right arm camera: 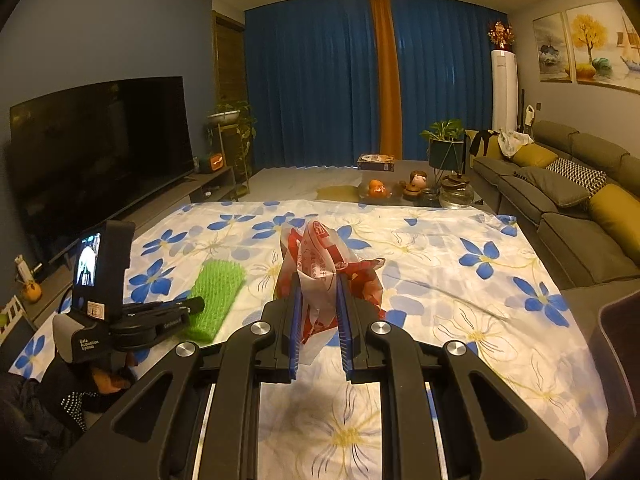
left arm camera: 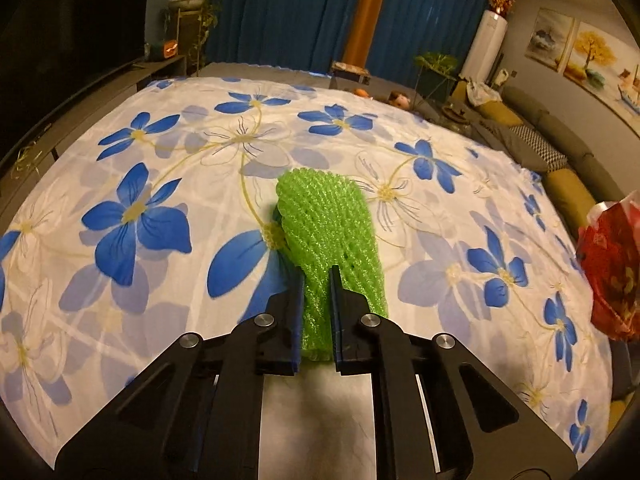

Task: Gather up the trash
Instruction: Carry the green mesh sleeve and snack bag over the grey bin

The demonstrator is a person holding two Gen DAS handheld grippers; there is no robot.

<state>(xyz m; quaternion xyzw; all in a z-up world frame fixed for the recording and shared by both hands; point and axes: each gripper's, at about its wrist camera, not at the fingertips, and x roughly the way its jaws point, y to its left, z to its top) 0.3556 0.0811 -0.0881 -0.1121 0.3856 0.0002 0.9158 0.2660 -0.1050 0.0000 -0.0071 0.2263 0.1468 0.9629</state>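
A green foam net sleeve (left arm camera: 328,236) lies between my left gripper's (left arm camera: 317,276) fingers, which are shut on its near end over the flowered cloth (left arm camera: 160,208). In the right wrist view the sleeve (right arm camera: 216,296) sticks out from the left gripper (right arm camera: 192,306) at the lower left. My right gripper (right arm camera: 318,280) is shut on a red and white plastic bag (right arm camera: 320,264), held above the cloth (right arm camera: 460,292). The bag also shows at the right edge of the left wrist view (left arm camera: 612,268).
The white cloth with blue flowers covers the table. A low table with fruit, a teapot and a potted plant (right arm camera: 444,148) stands beyond it. A grey sofa (right arm camera: 568,200) runs along the right, a TV (right arm camera: 100,152) on a low cabinet along the left.
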